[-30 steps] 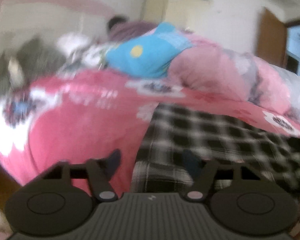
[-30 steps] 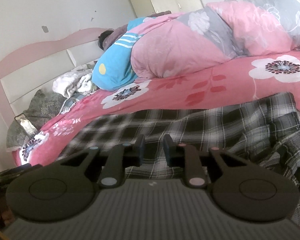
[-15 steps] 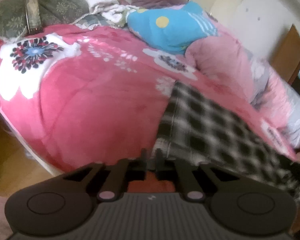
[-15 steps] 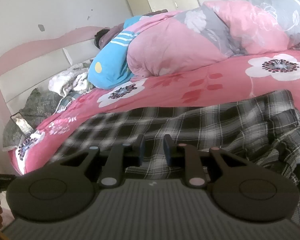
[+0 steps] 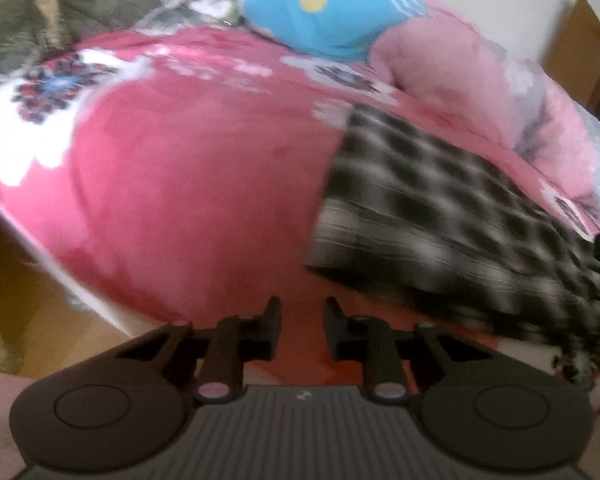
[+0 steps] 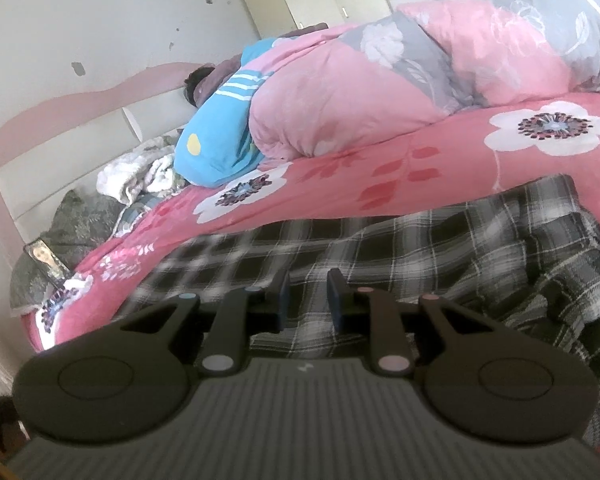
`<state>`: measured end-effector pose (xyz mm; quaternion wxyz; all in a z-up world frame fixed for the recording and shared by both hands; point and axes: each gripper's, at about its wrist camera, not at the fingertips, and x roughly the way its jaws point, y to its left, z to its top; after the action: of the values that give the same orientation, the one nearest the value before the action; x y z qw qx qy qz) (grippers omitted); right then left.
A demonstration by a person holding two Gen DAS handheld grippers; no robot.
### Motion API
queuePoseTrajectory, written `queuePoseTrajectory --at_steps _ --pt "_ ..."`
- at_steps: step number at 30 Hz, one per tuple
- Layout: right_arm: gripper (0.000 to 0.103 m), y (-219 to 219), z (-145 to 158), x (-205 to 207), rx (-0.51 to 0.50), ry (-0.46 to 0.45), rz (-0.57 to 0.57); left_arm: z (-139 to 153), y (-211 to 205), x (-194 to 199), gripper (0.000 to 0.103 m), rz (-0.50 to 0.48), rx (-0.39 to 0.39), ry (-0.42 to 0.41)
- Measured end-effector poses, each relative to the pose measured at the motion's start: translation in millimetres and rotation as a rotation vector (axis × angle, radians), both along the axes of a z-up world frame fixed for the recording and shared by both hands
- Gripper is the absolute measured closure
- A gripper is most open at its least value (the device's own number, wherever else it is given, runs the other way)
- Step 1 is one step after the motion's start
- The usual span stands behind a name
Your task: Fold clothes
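A black-and-white plaid garment (image 5: pixel 440 200) lies spread on the pink flowered bedspread (image 5: pixel 180 200). My left gripper (image 5: pixel 302 316) hovers over the bed's near edge, left of the garment's end and apart from it, narrowly open with only bedspread showing between its fingers. In the right wrist view the plaid garment (image 6: pixel 440 248) fills the foreground, bunched in folds at the right. My right gripper (image 6: pixel 308 300) sits low on it, its fingers close together with plaid cloth between them.
A rolled pink and grey quilt (image 6: pixel 340 100) and a blue cushion (image 6: pixel 216 136) lie along the far side, with a person's head (image 6: pixel 196 84) behind them. A phone (image 6: pixel 46 266) leans on grey pillows near the pink headboard (image 6: pixel 60 120). Wooden floor (image 5: pixel 32 300) lies left of the bed.
My left gripper went from wide open to shut at the garment's near corner, and now stands narrowly open, off the cloth. The right gripper kept its narrow gap on the plaid.
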<state>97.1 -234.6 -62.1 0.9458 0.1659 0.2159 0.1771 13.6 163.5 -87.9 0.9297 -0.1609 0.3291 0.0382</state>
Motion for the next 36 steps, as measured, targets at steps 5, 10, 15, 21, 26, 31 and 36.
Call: queuePoseTrajectory --at_steps 5,10,15,21,26,31,36 --pt "0.083 -7.0 5.7 -3.8 0.03 -0.015 0.003 32.0 -10.7 -4.5 0.083 -0.045 0.1 -0.15" --pt "0.082 -30.9 23.5 4.8 0.144 0.008 0.056 54.1 -72.7 21.0 0.082 -0.355 0.232 -0.25" --pt "0.083 -51.4 23.1 42.2 0.214 0.145 0.177 32.5 -139.6 23.7 0.089 -0.657 0.305 -0.268" --pt "0.084 -86.3 -11.1 57.2 0.373 0.276 0.091 -3.0 -140.2 11.0 0.095 -0.699 0.195 -0.141" --pt "0.084 -89.1 -14.1 54.0 0.412 0.258 0.089 19.5 -124.8 20.4 0.095 -0.659 0.048 -0.166" --pt "0.084 -90.1 -12.9 51.0 0.407 0.24 0.082 17.1 -149.7 34.2 0.091 -0.714 -0.015 -0.168" --pt "0.084 -93.2 -12.0 49.3 0.41 0.227 0.052 -0.7 -170.4 39.8 0.089 -0.75 -0.062 -0.117"
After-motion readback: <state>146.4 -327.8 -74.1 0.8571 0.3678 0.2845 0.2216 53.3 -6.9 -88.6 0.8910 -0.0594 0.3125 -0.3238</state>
